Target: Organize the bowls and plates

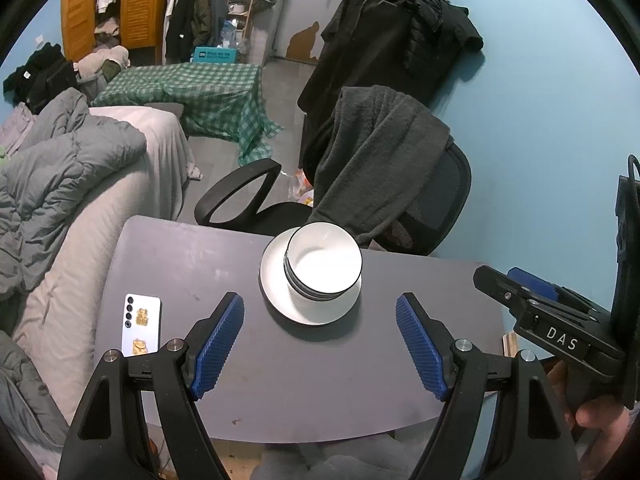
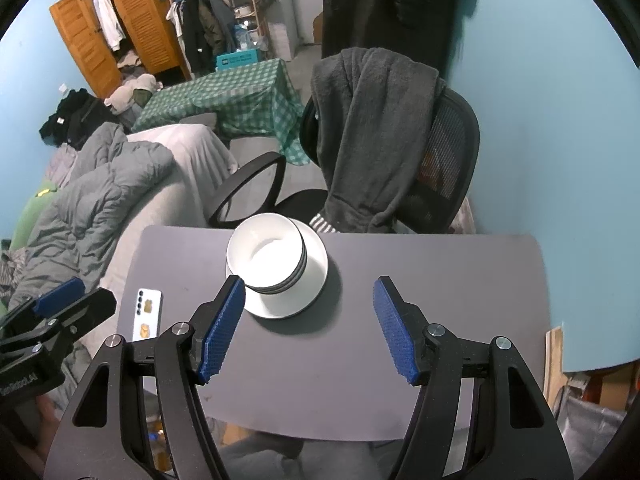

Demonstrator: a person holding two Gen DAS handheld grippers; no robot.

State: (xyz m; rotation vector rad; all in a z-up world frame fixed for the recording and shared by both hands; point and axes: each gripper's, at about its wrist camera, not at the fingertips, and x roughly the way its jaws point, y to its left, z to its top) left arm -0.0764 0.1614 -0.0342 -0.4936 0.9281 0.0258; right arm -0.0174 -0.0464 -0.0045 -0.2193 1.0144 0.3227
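Note:
A stack of white bowls with dark rims [image 1: 323, 264] [image 2: 267, 258] stands on a white plate [image 1: 280, 300] [image 2: 314, 280] near the far edge of the grey table [image 1: 280, 380] [image 2: 420, 280]. My left gripper [image 1: 320, 304] hovers open over the table, on the near side of the stack, with nothing between its blue pads. My right gripper [image 2: 310, 286] is open too, its left pad [image 2: 222, 328] in front of the plate's near-left edge. Each gripper shows at the edge of the other's view: the right [image 1: 552, 320], the left [image 2: 52, 320].
A white phone [image 1: 142, 326] [image 2: 148, 314] lies face down at the table's left side. A black office chair draped with a grey garment [image 1: 376, 168] [image 2: 380, 140] stands just behind the table. A bed with a grey duvet [image 1: 60, 184] lies to the left.

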